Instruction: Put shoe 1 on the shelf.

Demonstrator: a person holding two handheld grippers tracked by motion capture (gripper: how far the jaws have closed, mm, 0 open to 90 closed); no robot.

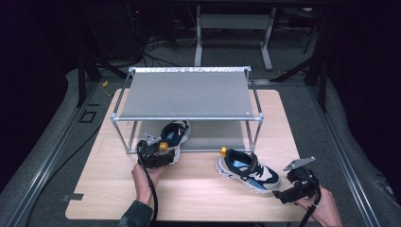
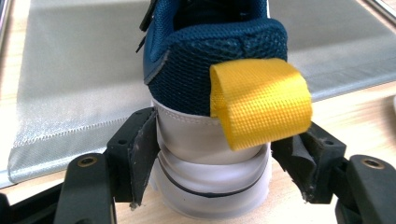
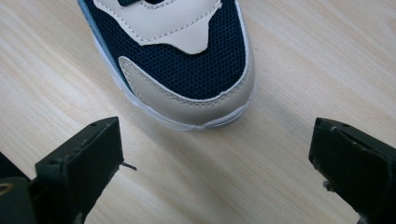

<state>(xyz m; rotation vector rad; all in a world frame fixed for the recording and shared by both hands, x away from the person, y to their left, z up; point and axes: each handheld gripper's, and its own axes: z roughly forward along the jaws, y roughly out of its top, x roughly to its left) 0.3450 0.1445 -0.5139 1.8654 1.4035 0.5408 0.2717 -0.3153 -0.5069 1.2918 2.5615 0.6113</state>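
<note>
A navy and white sneaker (image 1: 176,135) lies with its toe on the lower shelf of a metal rack (image 1: 187,97) and its heel toward me. My left gripper (image 1: 158,153) is at that heel. In the left gripper view (image 2: 212,158) both pads sit against the white heel (image 2: 205,186), under the yellow pull loop (image 2: 259,100). The matching sneaker (image 1: 247,169) rests on the table, toe toward my right gripper (image 1: 283,194). Seen from the right gripper (image 3: 215,158), the jaws stand wide apart, just short of the toe (image 3: 187,56), with nothing between them.
The rack has a grey fabric top shelf (image 1: 189,90) and a grey lower shelf (image 2: 70,70), and stands at the back of a light wooden tabletop (image 1: 189,189). Dark floor, cables and stand legs lie beyond the table.
</note>
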